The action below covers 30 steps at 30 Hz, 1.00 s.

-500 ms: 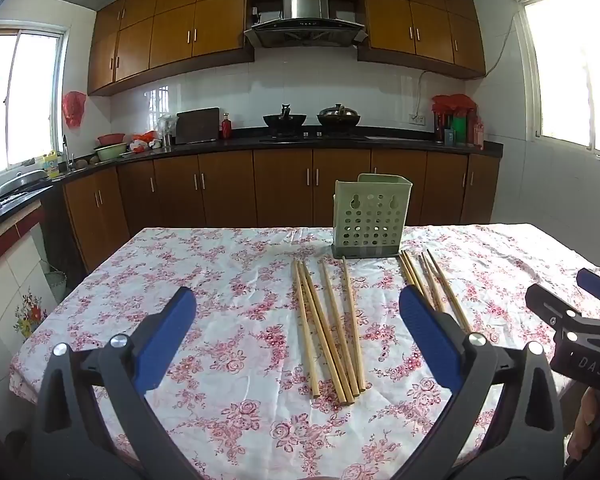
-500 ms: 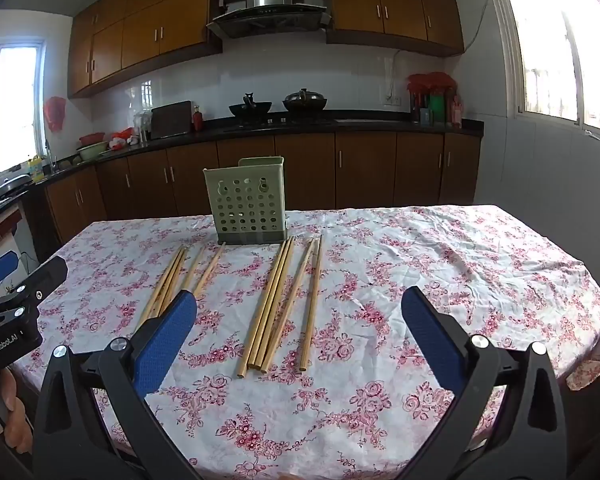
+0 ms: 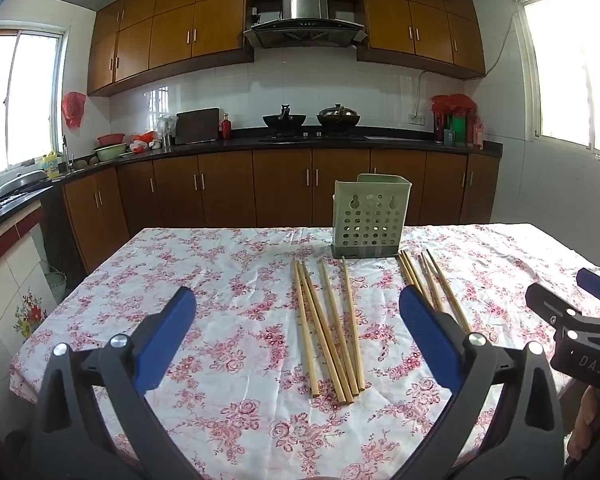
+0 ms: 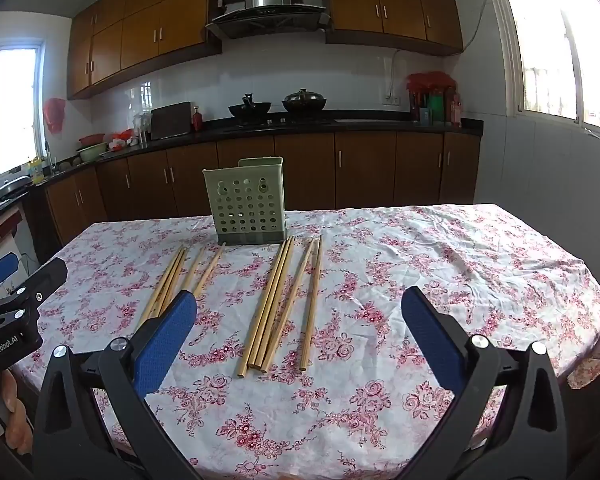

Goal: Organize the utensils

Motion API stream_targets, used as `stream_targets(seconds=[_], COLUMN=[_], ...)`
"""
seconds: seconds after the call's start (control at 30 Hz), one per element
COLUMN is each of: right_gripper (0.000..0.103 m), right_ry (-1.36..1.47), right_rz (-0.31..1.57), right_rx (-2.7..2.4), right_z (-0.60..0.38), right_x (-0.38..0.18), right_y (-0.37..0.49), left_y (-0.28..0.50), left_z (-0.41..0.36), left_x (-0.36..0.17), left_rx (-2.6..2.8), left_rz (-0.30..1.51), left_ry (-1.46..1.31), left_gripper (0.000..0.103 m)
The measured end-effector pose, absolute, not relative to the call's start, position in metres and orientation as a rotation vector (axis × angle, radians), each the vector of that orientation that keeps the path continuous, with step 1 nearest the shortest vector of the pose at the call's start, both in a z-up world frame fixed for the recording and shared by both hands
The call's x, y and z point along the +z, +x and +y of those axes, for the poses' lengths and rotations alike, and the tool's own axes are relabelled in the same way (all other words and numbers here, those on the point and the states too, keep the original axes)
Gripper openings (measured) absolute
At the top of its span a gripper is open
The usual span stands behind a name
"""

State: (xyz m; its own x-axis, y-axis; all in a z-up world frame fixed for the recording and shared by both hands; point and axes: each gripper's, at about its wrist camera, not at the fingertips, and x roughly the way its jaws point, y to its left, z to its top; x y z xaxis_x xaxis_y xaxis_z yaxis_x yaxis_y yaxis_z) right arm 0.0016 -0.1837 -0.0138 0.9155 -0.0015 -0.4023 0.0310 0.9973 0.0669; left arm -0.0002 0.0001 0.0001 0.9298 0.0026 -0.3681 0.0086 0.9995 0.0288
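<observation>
Two bunches of several wooden chopsticks lie on the floral tablecloth in front of a green perforated utensil holder (image 3: 371, 216), also in the right wrist view (image 4: 246, 207). The left bunch (image 3: 328, 328) lies ahead of my left gripper (image 3: 296, 320), which is open and empty above the near table. The right bunch (image 4: 278, 308) lies ahead of my right gripper (image 4: 300, 320), also open and empty. The left bunch also shows in the right wrist view (image 4: 180, 276), and the right bunch in the left wrist view (image 3: 432, 280). Each gripper shows at the edge of the other's view.
The table (image 3: 204, 264) has a pink floral cloth, with edges at left, right and far side. Behind it runs a kitchen counter (image 3: 340, 140) with brown cabinets, pots on a stove and a window on each side.
Both views have shifted only slightly; the chopsticks and holder lie as before. Both grippers remain open.
</observation>
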Motion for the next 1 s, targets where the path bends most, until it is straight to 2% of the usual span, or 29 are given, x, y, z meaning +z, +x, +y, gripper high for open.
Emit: stream_targets(seconds=[1.0], right_gripper=[0.101], right_ry=[0.075], right_rz=[0.413], right_rx=[-0.016], right_z=[-0.1837], right_x=[-0.0140], right_y=[0.0017], left_y=[-0.0029], left_z=[0.0013], left_x=[-0.0010], left_rx=[-0.007], left_rz=[0.380], left_ry=[0.030], left_gripper=[0.099])
